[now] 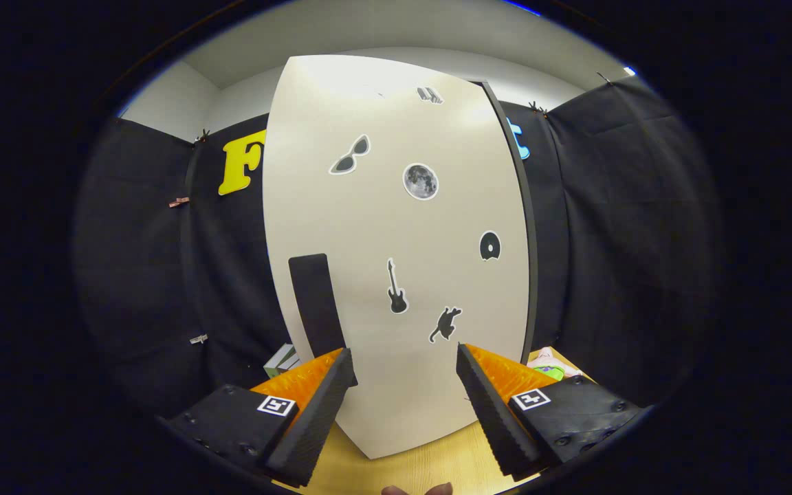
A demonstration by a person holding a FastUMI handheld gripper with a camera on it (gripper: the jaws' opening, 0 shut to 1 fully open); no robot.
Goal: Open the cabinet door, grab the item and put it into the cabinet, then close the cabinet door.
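Your gripper faces the cabinet door squarely, its fingers spread wide apart and holding nothing, with the door's lower part seen between them. The door is a pale, tall panel that stands shut, or very nearly so, against the dark edge of the cabinet at its right side. A dark upright handle sits low on the door's left side, just beyond your left finger. Stickers dot the panel: sunglasses, a moon, a disc, a guitar and a cat.

This arrangement fits two stages equally: the door awaiting opening, or the door closed again with the item inside. The cabinet's inside is hidden, so you cannot tell which.

On the wooden table, a pink and green thing lies beyond your right finger, beside the cabinet's foot; it may be the item to stow, though too little shows to say. A small pale box sits beyond the left finger.

Any work on the door calls for your fingers to close around the narrow handle, lined up with its upright run.
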